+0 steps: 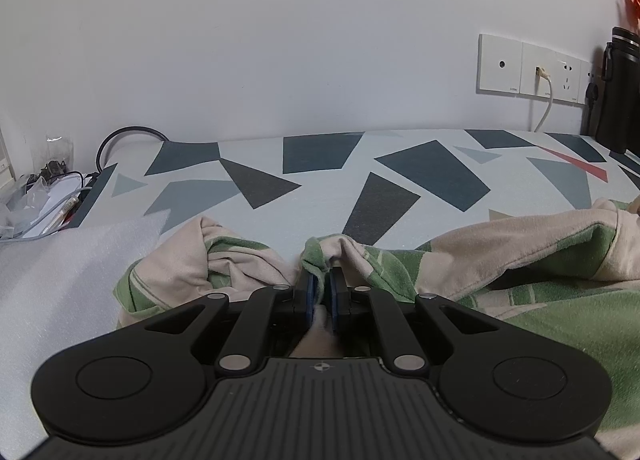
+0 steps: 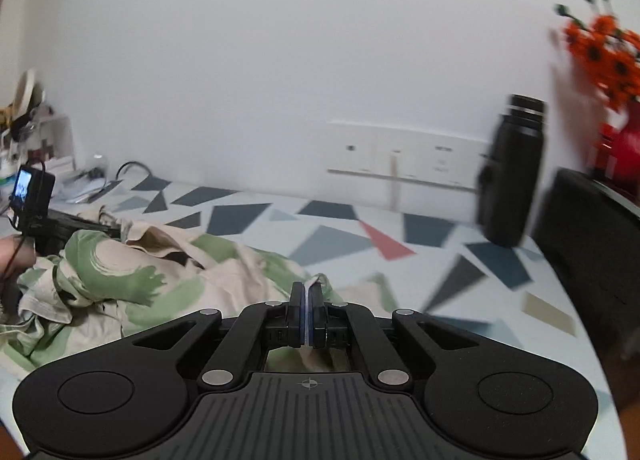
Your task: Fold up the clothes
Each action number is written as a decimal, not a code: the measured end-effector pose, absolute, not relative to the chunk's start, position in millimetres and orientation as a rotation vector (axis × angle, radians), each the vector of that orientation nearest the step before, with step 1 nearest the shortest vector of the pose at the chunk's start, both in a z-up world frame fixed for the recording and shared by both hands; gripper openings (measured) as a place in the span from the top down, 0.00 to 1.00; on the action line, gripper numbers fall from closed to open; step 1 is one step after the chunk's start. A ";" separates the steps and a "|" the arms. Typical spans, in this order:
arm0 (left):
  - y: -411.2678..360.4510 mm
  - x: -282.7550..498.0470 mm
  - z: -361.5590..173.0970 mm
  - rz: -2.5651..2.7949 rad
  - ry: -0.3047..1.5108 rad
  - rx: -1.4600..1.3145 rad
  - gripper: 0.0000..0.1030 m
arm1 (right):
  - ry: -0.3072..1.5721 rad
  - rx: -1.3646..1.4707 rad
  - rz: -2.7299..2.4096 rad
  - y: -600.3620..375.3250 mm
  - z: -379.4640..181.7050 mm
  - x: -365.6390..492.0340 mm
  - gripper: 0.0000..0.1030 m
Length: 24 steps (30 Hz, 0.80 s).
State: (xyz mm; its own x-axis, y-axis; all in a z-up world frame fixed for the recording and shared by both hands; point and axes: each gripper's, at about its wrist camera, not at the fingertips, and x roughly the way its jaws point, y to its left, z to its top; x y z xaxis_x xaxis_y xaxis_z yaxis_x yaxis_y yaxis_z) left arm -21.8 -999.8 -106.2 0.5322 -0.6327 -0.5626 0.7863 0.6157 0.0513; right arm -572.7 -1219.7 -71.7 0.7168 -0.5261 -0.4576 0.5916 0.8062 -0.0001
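Garment (image 1: 500, 256), beige with green patches, lies crumpled on the surface (image 1: 320, 188), which wears a pale cloth printed with grey, dark-blue and red angular shapes. Left tongs (image 1: 323, 292): blue pads nearly together with a bunched fold of the garment between them, the cloth rising in a small peak just past the tips; gripping the garment. The rest of the cloth spreads right and toward the camera, part of it under the tool body. White foam sheet (image 1: 68, 260) just left of the garment. Right tongs (image 2: 307, 306): pads pressed together on a thin edge of the garment (image 2: 160, 280), a sliver of pale fabric showing at the tips. In the right view most of the garment is heaped to the left, and this view is motion-blurred. Black bottle (image 2: 512, 172) upright at the back of the surface, near the wall sockets (image 1: 532, 68), one with a white cable plugged in. Orange flowers (image 2: 604, 48) at far right. Clutter of cables and papers (image 1: 44, 196) off the left end.
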 end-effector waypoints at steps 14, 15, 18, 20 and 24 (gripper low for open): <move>-1000.1 -22.9 -106.2 -0.859 0.530 0.322 0.91 | 0.565 0.294 -0.688 -1273.7 -139.7 -516.7 1.00; -1000.3 -23.2 -106.2 -0.857 0.529 0.324 0.91 | 0.565 0.290 -0.694 -1276.3 -140.4 -516.1 1.00; -1001.2 -24.3 -106.2 -0.853 0.525 0.332 0.91 | 0.568 0.286 -0.705 -1285.1 -141.6 -513.6 1.00; -1002.8 -26.9 -106.3 -0.844 0.517 0.347 0.91 | 0.557 0.314 -0.708 -1289.9 -142.8 -514.6 1.00; -1006.0 -34.7 -106.5 -0.815 0.502 0.380 0.91 | 0.551 0.304 -0.706 -1287.5 -143.9 -517.5 1.00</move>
State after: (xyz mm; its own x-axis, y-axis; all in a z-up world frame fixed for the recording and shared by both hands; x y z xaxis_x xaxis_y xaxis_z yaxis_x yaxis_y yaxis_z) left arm -34.7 -1006.0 -106.5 0.5812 -0.5913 -0.5591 0.7656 0.6302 0.1293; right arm -517.5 -1287.5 -143.9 0.6284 -0.5274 -0.5718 0.6827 0.7263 0.0804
